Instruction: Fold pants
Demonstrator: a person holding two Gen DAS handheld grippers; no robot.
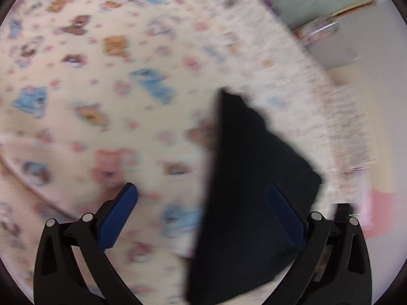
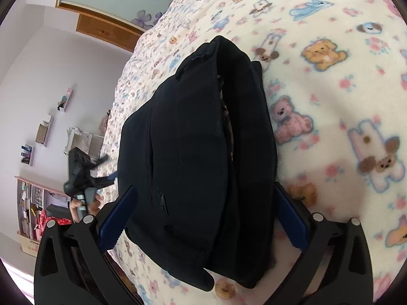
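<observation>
The pants (image 2: 198,157), dark navy and folded into a thick bundle, lie on a cream blanket (image 2: 330,89) printed with teddy bears and dogs. The right gripper (image 2: 203,218) sits over the bundle's near end, its blue pads spread wide on either side of the cloth, not pinching it. In the blurred left wrist view, the left gripper (image 1: 203,218) is also spread apart, one blue pad (image 1: 285,216) against the pants (image 1: 249,190), the other over the blanket (image 1: 101,89).

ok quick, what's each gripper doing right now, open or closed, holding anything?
Left gripper: open, holding nothing; the folded dark navy fabric pants lie past its fingers.
Right gripper: open, holding nothing, jaws spread either side of the pants.
</observation>
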